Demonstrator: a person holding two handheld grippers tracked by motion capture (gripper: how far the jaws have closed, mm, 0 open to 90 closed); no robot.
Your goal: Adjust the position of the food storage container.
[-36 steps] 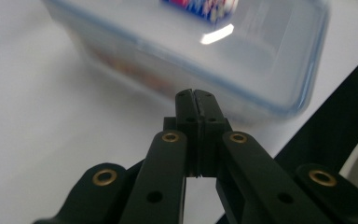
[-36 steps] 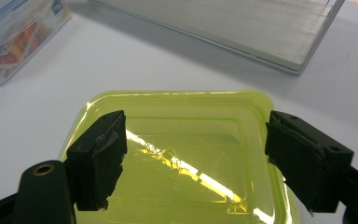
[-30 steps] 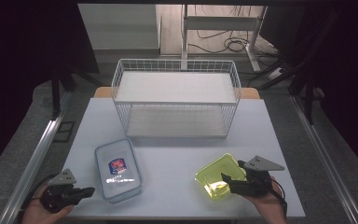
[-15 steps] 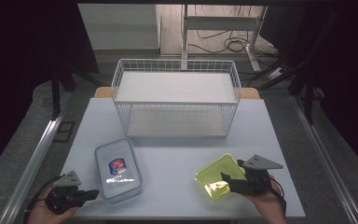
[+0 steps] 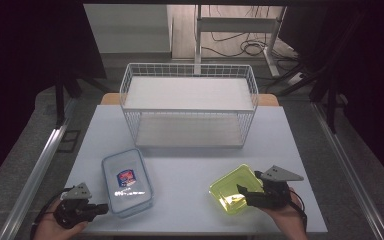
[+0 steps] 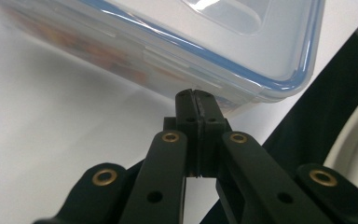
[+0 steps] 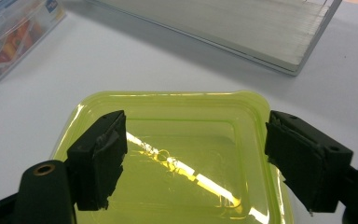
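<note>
A clear food box with a blue-rimmed lid [image 5: 127, 182] lies at the table's front left, with colourful contents inside [image 7: 9, 32]. My left gripper [image 5: 102, 208] is shut with nothing in it, its tips [image 6: 196, 95] right at the box's near lower edge [image 6: 191, 32]. At the front right lies a yellow-green translucent container [image 5: 230, 190]. My right gripper [image 5: 243, 194] is open just above that container [image 7: 182, 116], one jaw over each side of the lid, and the right gripper [image 7: 193, 137] holds nothing.
A white wire basket [image 5: 189, 107] with a white floor stands at the back middle of the pale table [image 5: 180, 160]; its base [image 7: 223, 28] lies beyond the yellow-green container. Dark floor and metal rails flank the table.
My left gripper has edged right towards the clear box. The right gripper and both containers have stayed put.
</note>
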